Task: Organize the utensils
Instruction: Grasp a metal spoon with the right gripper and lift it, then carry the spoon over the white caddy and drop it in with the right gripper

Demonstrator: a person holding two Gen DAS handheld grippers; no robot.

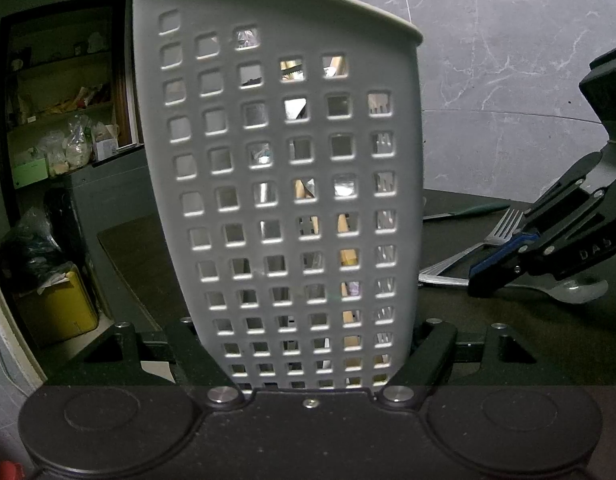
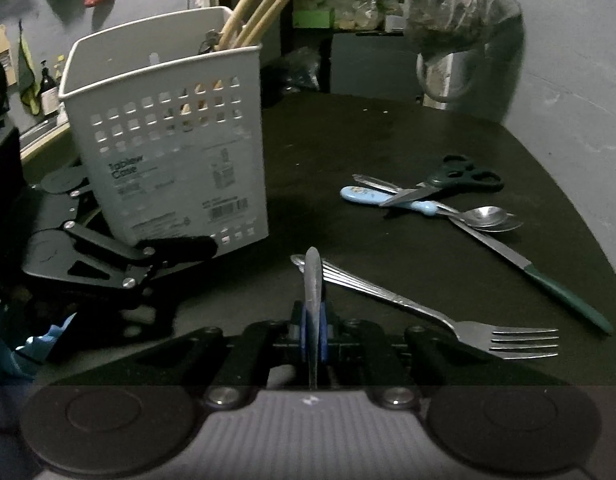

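Wooden sticks (image 2: 263,4) cut off above.

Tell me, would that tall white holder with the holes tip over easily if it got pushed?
Probably, if let go. The white utensil holder is tall on a narrow base, and the long wooden utensils sticking out above its rim likely make it top-heavy. Its thin perforated plastic walls look light. For now the left gripper clamps its base, which should steady it.

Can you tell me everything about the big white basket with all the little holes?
The white plastic basket is tall and boxy, with rows of square holes, an open top and a printed label with a barcode. It stands upright on the dark table. Wooden sticks poke out of it. The left gripper clamps its lower part.
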